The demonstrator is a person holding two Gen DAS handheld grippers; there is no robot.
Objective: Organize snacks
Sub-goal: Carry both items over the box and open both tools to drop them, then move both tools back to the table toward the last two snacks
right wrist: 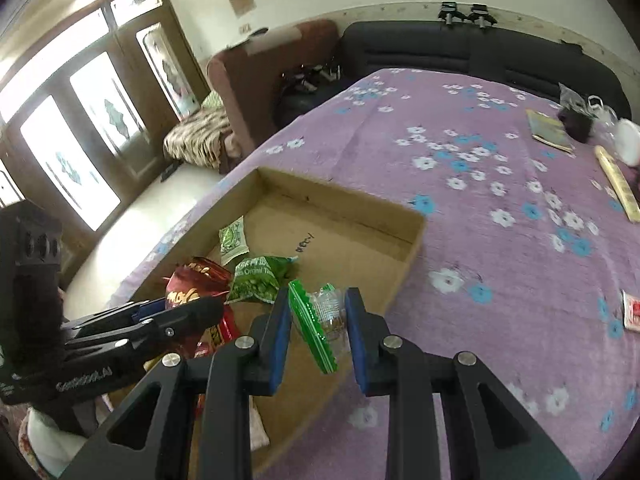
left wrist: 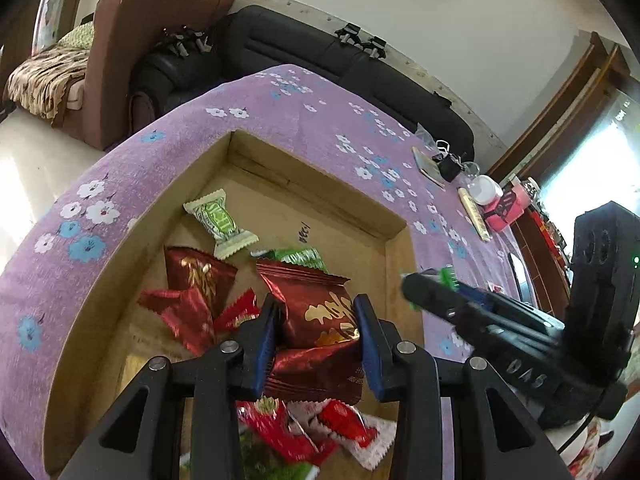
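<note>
A shallow cardboard box [left wrist: 320,176] on a purple flowered cloth holds several snack packets. My left gripper [left wrist: 316,312] is shut on a dark red packet [left wrist: 320,312] and holds it over the box. Beneath it lie other red packets [left wrist: 192,288] and a pale green candy wrapper [left wrist: 218,224]. My right gripper [right wrist: 318,312] is shut on a clear packet with a green edge [right wrist: 320,316], over the box's right side [right wrist: 412,256]. A green pea packet [right wrist: 256,278] lies in the box. The right gripper also shows in the left wrist view [left wrist: 428,284], the left gripper in the right wrist view [right wrist: 192,312].
The purple cloth [right wrist: 480,200] covers the table. At its far right lie a booklet [right wrist: 550,130], a long yellow stick [right wrist: 618,188], a black object [right wrist: 576,122] and a white lid [left wrist: 486,190]. A small red-and-white packet [right wrist: 632,312] lies on the cloth. Sofas stand behind.
</note>
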